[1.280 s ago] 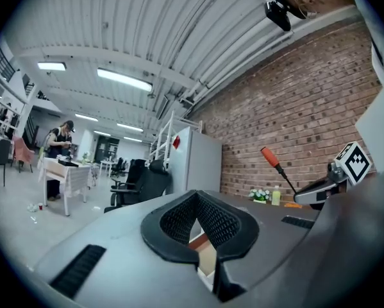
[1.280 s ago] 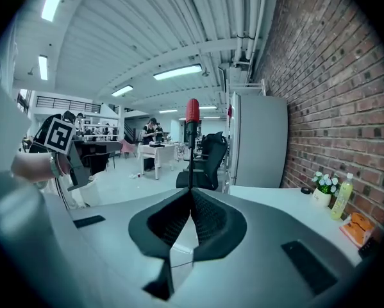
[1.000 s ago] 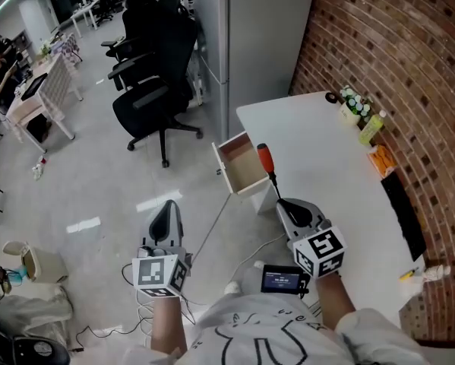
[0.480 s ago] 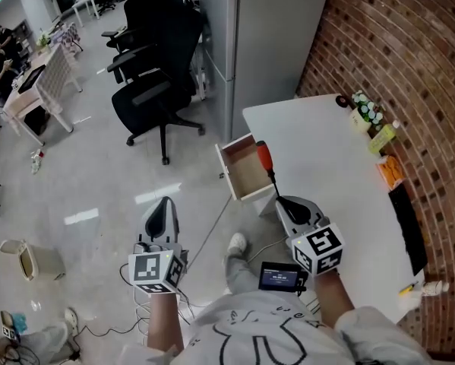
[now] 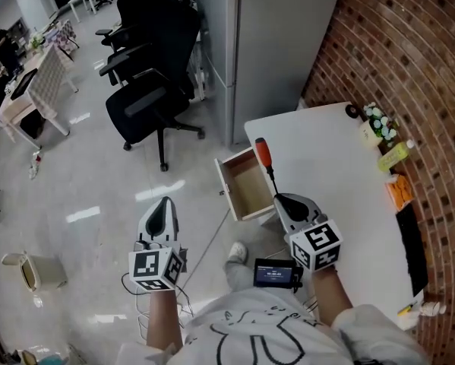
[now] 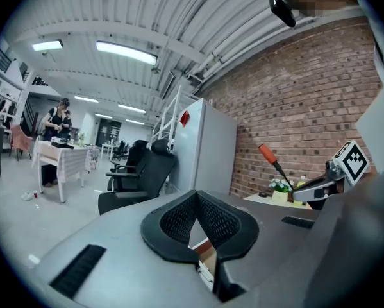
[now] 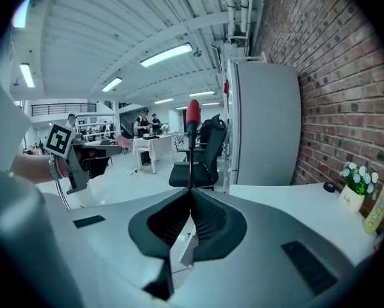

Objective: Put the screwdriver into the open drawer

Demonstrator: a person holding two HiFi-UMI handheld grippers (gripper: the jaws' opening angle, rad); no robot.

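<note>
Floor (image 5: 83, 188): pale and glossy, filling the left half of the head view.
Brick wall (image 5: 409, 59): red-brown, running along the right side behind the table.
Fridge (image 5: 280, 44): a tall grey unit beside the brick wall, beyond the table's far end.
Table (image 5: 341, 181): a white top against the brick wall, with small bottles (image 5: 379, 124) at its far edge by the bricks.
Office chair (image 5: 147, 101): black, on the floor to the left of the fridge, well apart from the table.
Drawer (image 5: 250, 190): pulled out from the table's left side, its brown inside bare.
Right claw (image 5: 279, 201): near the table's left edge just beside the drawer, with its pads (image 7: 204, 220) pinched narrow on the screwdriver's thin shaft.
Left claw (image 5: 165, 204): over the floor, well left of the drawer; its pads (image 6: 217, 220) meet at the tips and hold nothing.
Screwdriver (image 5: 267, 169): in the right claw, pointing away from the person with its red-orange handle at the far end. In the head view it lies along the line where drawer and table meet, and it is not inside the drawer.
</note>
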